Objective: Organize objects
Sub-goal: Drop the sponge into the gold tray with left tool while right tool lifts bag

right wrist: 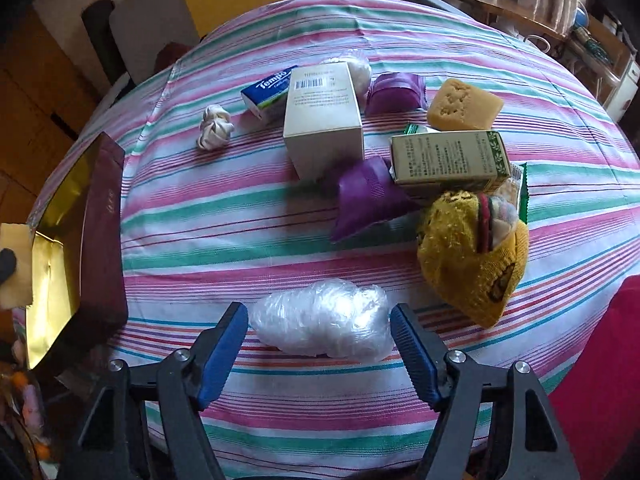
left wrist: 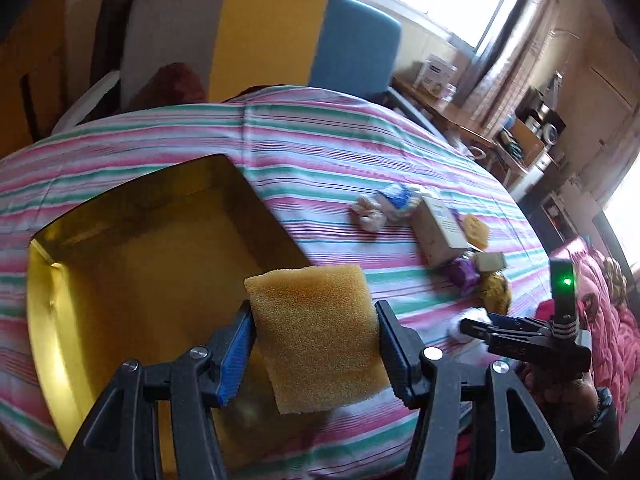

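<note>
My left gripper (left wrist: 316, 344) is shut on a yellow sponge (left wrist: 316, 332) and holds it over the right rim of the gold-lined box (left wrist: 120, 264). The box also shows in the right wrist view (right wrist: 60, 240), maroon outside, at the table's left. My right gripper (right wrist: 320, 332) is open, its jaws on either side of a clear plastic bag (right wrist: 324, 322) that lies on the striped tablecloth (right wrist: 240, 216). It also shows in the left wrist view (left wrist: 476, 326).
Behind the bag lie a white box (right wrist: 324, 120), a Tempo tissue pack (right wrist: 268, 88), a white scrunchie (right wrist: 216, 126), two purple pouches (right wrist: 368, 196), a second sponge (right wrist: 464, 104), a green carton (right wrist: 448, 156) and a mustard knit hat (right wrist: 472, 256). Chairs stand behind the table.
</note>
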